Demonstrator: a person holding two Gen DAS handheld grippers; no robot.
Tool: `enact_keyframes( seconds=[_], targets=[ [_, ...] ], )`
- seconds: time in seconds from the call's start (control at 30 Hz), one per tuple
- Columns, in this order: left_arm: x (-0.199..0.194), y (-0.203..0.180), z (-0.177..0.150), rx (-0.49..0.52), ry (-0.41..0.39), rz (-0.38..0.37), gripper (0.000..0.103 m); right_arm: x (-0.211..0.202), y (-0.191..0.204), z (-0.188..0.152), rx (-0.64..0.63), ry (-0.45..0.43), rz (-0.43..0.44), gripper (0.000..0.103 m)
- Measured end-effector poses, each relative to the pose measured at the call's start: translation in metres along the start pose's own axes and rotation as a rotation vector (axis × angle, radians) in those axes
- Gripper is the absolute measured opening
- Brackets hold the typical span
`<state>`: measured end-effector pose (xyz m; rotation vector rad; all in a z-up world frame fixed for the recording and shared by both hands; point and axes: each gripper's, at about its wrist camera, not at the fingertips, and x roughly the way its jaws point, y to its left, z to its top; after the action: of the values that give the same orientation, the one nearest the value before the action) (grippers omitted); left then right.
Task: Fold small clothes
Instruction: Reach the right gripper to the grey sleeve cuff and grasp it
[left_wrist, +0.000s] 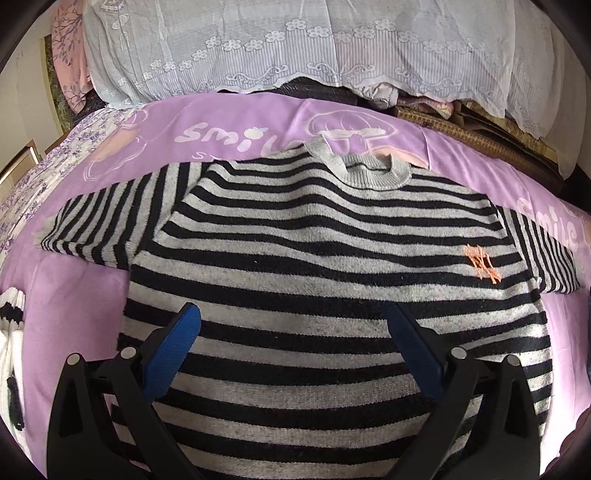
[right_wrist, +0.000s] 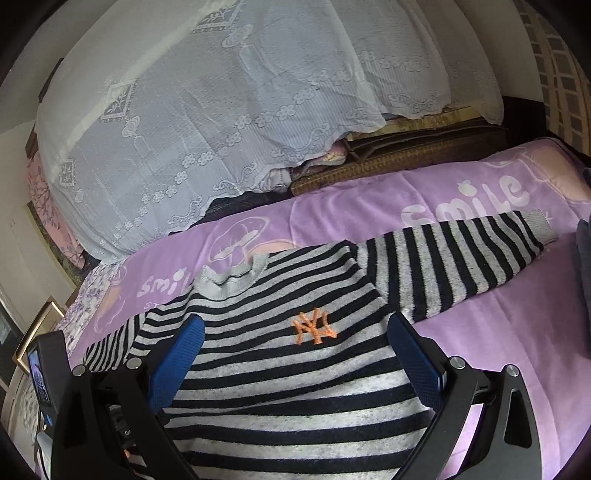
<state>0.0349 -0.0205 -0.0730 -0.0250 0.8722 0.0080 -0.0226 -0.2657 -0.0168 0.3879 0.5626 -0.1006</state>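
A small grey and black striped sweater (left_wrist: 314, 251) lies flat and face up on a purple blanket (left_wrist: 74, 295), collar away from me, both sleeves spread sideways. It has an orange logo (right_wrist: 316, 326) on the chest. My left gripper (left_wrist: 291, 321) is open and empty, hovering over the sweater's lower body. My right gripper (right_wrist: 295, 328) is open and empty above the chest, its blue pads (right_wrist: 417, 354) either side of the logo. The right sleeve (right_wrist: 461, 258) stretches out toward the right.
A white lace cover (right_wrist: 221, 110) drapes over a pile behind the blanket. Woven mats (right_wrist: 406, 155) lie under it. A white and black garment (left_wrist: 11, 332) sits at the left edge. The left gripper's body (right_wrist: 48, 373) shows at the right view's left.
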Motion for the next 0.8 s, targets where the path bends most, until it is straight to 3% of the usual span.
enact_keyframes(
  seconds=[0.27, 0.47, 0.57, 0.8],
  targets=[
    [0.021, -0.018, -0.009, 0.062, 0.062, 0.016, 0.099, 0.018, -0.107, 0.02, 0.199, -0.012, -0.138, 0.099],
    [0.015, -0.026, 0.0, 0.06, 0.057, 0.008, 0.099, 0.027, -0.165, 0.022, 0.319, 0.004, -0.159, 0.094],
    [0.013, -0.043, 0.01, 0.048, 0.07, -0.037, 0.099, 0.037, -0.192, 0.02, 0.425, 0.022, -0.137, 0.088],
    [0.018, -0.119, 0.026, 0.168, 0.08, -0.069, 0.099, 0.06, -0.232, 0.016, 0.633, 0.05, -0.117, 0.067]
  ],
)
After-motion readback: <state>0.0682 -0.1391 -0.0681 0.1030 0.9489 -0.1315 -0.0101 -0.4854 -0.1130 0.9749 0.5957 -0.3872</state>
